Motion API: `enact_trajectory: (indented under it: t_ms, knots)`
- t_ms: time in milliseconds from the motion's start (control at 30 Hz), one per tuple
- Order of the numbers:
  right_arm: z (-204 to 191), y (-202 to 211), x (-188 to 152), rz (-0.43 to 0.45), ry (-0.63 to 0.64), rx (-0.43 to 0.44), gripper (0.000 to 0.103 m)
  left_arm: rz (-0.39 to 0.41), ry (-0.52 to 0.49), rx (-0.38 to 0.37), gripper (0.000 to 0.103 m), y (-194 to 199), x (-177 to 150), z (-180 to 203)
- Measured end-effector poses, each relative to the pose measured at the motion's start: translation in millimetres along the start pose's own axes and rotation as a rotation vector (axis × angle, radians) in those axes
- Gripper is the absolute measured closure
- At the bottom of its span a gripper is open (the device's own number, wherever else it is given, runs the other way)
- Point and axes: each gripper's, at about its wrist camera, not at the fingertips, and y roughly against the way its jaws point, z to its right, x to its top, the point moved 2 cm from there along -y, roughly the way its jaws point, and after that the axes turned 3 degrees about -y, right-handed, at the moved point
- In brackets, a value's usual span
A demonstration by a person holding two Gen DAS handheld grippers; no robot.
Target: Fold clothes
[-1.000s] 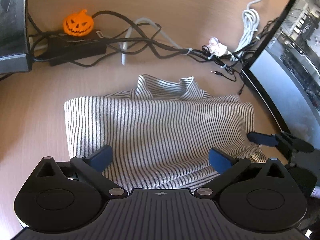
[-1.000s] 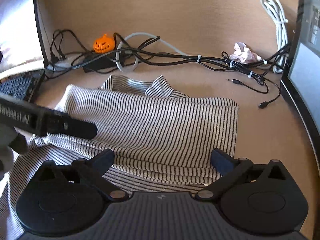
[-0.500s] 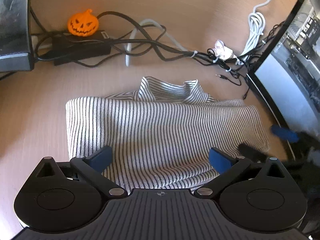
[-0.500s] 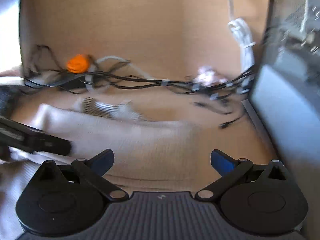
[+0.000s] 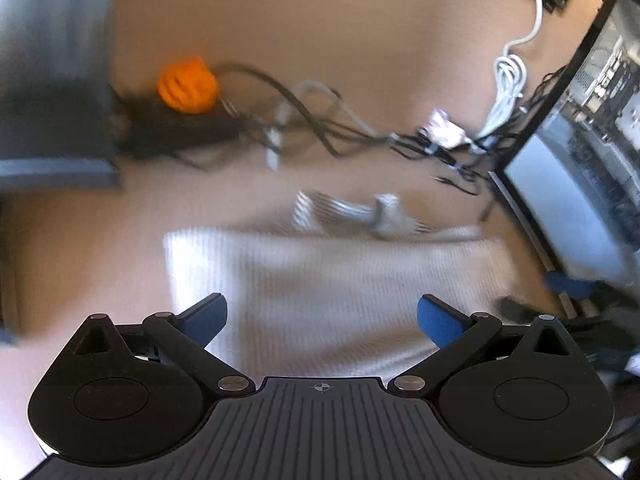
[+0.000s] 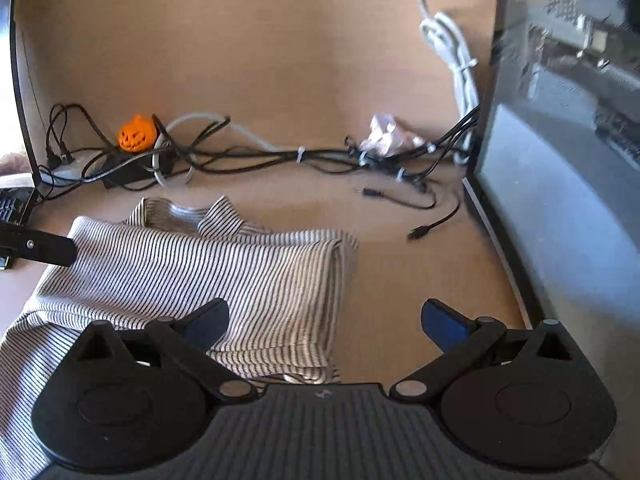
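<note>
A black-and-white striped shirt (image 6: 208, 272) lies folded on the tan desk, collar toward the back. It shows blurred in the left wrist view (image 5: 320, 280). My left gripper (image 5: 320, 318) hangs open above the shirt's near part, nothing between its blue pads. My right gripper (image 6: 325, 320) is open too, over the shirt's right edge and bare desk. One black finger of the left gripper (image 6: 40, 246) pokes in over the shirt's left side. A blue fingertip of the right gripper (image 5: 568, 284) shows at the shirt's right end.
Black and white cables (image 6: 288, 158) run along the back of the desk, with an orange pumpkin figure (image 6: 136, 134) and a crumpled paper (image 6: 386, 138). A monitor (image 6: 560, 208) stands at the right. A keyboard corner (image 6: 14, 204) sits at the left.
Both grippers have pulled back and up from the shirt; the left view is now motion-blurred. The right gripper has shifted right, toward the monitor. Both stay open.
</note>
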Motion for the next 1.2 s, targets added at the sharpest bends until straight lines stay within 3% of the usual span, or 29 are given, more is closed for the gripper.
enact_trajectory:
  t_ms: [167,233,400,500,600,733,833,933,967,1067,1200]
  knots:
    - [6.3,-16.8,-9.9,-0.062,0.001,-0.061,0.007,-0.067,-0.070,0.164,0.000,-11.1,-12.4,-11.0]
    - [9.5,-21.6,-13.0,-0.082,-0.021,-0.054,0.007,-0.080,-0.087,0.183,0.000,-13.6,-18.1,-12.2]
    - [7.3,-10.5,7.1,-0.007,0.009,-0.066,0.013,-0.081,-0.150,0.235,0.000,-11.8,-24.1,-17.4]
    - [6.0,-21.4,15.4,-0.012,0.022,-0.072,0.025,-0.078,-0.148,0.264,0.000,-12.3,-23.1,-21.9]
    - [5.0,-42.9,12.2,-0.066,0.039,-0.054,0.035,-0.064,-0.097,0.220,0.000,-12.0,-17.7,-24.1]
    - [10.9,-46.9,17.5,-0.090,0.005,0.001,0.040,-0.052,0.094,0.062,0.000,-19.4,-6.7,-34.2]
    - [16.1,-38.7,32.3,-0.061,-0.032,0.048,0.041,-0.050,0.123,0.072,0.003,-30.2,0.3,-32.4]
    - [23.4,-44.2,45.8,-0.060,-0.069,0.081,0.041,-0.069,0.100,0.089,0.020,-39.8,4.7,-26.4]
    - [25.9,-51.3,47.8,-0.075,-0.084,0.082,0.041,-0.074,0.103,0.092,0.021,-42.2,5.0,-26.1]
    - [36.5,-73.1,47.3,-0.126,-0.160,0.080,0.041,-0.080,0.129,0.095,0.019,-47.9,4.0,-28.5]
    - [37.1,-90.7,42.1,-0.181,-0.273,0.183,0.041,-0.048,0.147,0.082,0.015,-51.7,3.7,-29.5]
